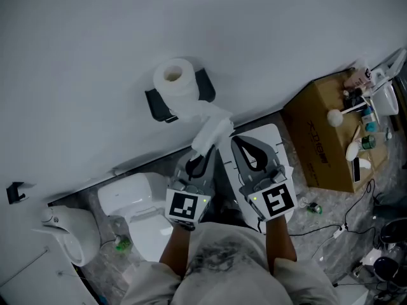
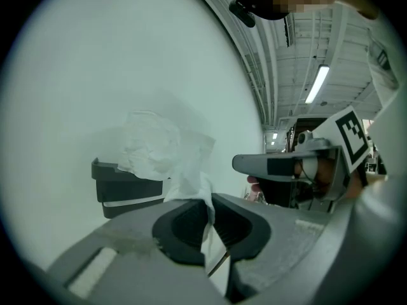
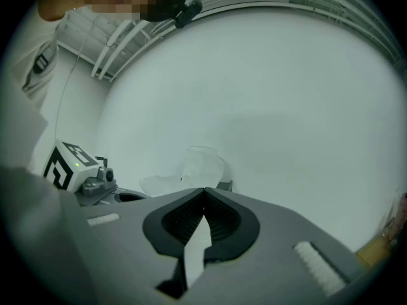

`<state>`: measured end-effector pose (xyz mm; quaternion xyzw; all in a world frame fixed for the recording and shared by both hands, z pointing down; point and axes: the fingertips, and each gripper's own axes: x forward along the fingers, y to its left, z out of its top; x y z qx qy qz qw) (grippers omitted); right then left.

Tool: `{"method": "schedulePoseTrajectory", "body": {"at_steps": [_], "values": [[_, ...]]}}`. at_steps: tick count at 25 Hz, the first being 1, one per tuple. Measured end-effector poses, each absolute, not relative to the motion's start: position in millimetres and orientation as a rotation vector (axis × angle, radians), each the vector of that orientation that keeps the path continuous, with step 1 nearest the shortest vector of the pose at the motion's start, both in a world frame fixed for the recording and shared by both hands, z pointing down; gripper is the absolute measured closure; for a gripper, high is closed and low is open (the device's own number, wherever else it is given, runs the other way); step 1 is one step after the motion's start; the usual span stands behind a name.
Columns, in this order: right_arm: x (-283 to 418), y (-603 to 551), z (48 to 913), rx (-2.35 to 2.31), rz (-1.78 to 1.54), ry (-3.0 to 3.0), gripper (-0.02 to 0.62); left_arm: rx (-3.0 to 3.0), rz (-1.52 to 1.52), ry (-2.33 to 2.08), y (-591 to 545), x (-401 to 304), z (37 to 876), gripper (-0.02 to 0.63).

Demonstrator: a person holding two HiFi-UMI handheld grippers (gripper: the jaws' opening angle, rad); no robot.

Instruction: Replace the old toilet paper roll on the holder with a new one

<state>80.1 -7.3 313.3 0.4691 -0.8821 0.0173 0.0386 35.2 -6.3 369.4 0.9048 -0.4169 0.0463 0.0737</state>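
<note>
Your left hand-held gripper point(image 2: 210, 203) pinches the paper tail point(image 2: 186, 170) trailing from the roll point(image 1: 173, 82) on the wall holder point(image 1: 156, 104). Your right hand-held gripper point(image 3: 203, 190) is pressed together, apparently empty. Pull lightly, or the tail may tear.

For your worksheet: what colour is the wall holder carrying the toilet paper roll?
The holder is black, best seen in the head view.
</note>
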Motion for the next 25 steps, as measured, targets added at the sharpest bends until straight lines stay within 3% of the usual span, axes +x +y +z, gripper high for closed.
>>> {"method": "schedulePoseTrajectory", "body": {"at_steps": [13, 25], "values": [[41.2, -39.7, 280.3, 1.361, -0.046, -2.755, 0.592, 2.692, 0.139, -1.241, -14.7, 14.5, 362.7, 0.592], [14.8, -75.4, 271.9, 1.313, -0.036, -2.769, 0.485, 2.705, 0.128, -1.192, -25.3, 6.0, 359.2, 0.592]]}}
